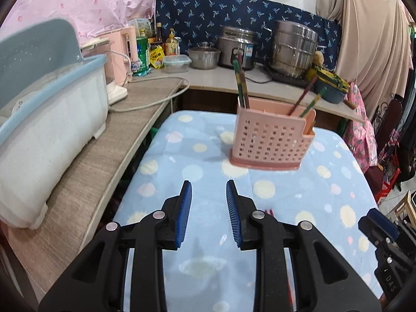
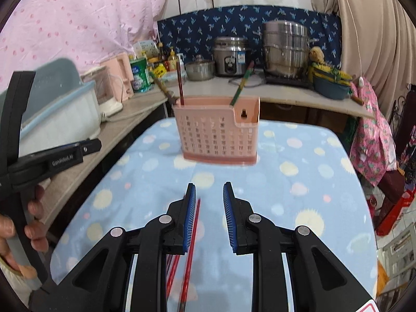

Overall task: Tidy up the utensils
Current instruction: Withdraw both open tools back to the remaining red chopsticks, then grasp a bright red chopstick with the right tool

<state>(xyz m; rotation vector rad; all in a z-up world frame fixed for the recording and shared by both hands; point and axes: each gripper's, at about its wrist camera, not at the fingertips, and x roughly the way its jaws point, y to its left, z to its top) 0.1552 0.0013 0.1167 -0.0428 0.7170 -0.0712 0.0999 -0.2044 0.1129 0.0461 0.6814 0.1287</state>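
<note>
1. Pink perforated utensil holder (image 2: pixel 219 132) is standing upright on the blue dotted cloth (image 2: pixel 299 176), toward its far edge, ahead of both my grippers.
2. Chopsticks (image 1: pixel 241 84) are leaning inside the holder at different angles.
3. Red chopsticks (image 2: pixel 191 244) are lying on the cloth under my right gripper (image 2: pixel 209 195), just beside its left pad; pads aren't pressing on them, jaws standing apart.
4. Left gripper (image 1: pixel 209 189) is hovering over the cloth with a gap between its pads, nothing in it.
5. Steel pots (image 1: pixel 293 46) and bottles (image 1: pixel 158 46) are sitting on the counter behind.
</note>
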